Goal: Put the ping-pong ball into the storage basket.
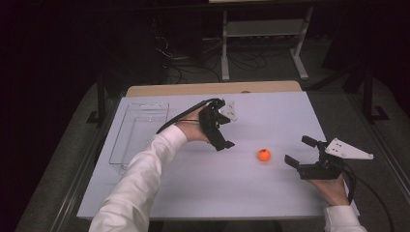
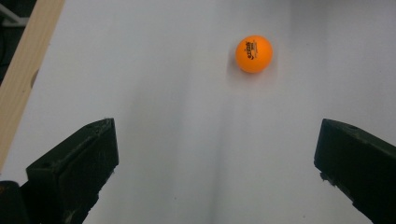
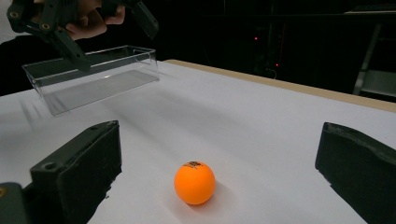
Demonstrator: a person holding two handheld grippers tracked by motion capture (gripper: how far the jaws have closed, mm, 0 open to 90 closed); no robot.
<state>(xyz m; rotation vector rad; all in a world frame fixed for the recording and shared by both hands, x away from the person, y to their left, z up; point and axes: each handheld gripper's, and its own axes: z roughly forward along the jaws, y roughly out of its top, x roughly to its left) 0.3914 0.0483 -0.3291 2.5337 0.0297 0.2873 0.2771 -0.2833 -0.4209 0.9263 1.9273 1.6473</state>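
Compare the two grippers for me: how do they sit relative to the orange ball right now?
The right gripper sits low beside the orange ball, jaws pointing at it from the side. The left gripper hangs above the table, looking down on the ball from farther off. Both are open and hold nothing; the ball lies apart from both.

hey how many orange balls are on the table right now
1. The orange ball lies on the white table, toward its right side, between the two tongs and closer to the right tongs. The clear tray at the left looks empty, so none seems hidden.
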